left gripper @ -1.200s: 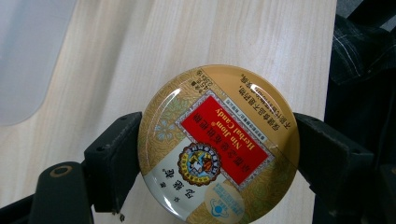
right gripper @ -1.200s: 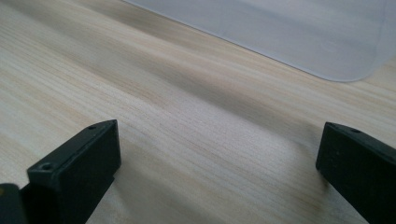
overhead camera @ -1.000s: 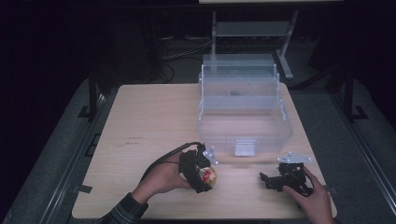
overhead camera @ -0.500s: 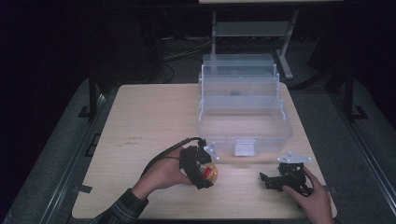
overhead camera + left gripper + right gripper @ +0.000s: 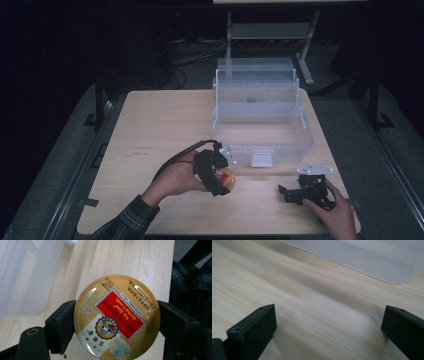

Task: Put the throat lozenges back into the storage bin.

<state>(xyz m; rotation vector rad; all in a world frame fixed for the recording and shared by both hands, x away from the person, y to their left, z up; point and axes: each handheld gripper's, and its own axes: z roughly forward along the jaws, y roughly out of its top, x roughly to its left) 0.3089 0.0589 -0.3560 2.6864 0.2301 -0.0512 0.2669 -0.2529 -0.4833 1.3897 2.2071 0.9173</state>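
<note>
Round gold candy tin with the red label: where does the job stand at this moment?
Done: the round gold candy tin with the red label is grasped, the left gripper shut on its rim. In hand: it is held at the near table edge, short of the clear plastic tiered organiser box. Left: presumably placing it inside. The right gripper rests open on the wooden table.

Left tongs [image 5: 222,181] clamped, jaws pressed on both sides of a round tin [image 5: 117,318], left hand [image 5: 176,179] wrapped around them, plaid sleeve [image 5: 122,222] entering from bottom; right tongs [image 5: 285,192] low near the desk [image 5: 160,125], jaws spread wide apart, right hand [image 5: 336,210] gripping from behind.
</note>
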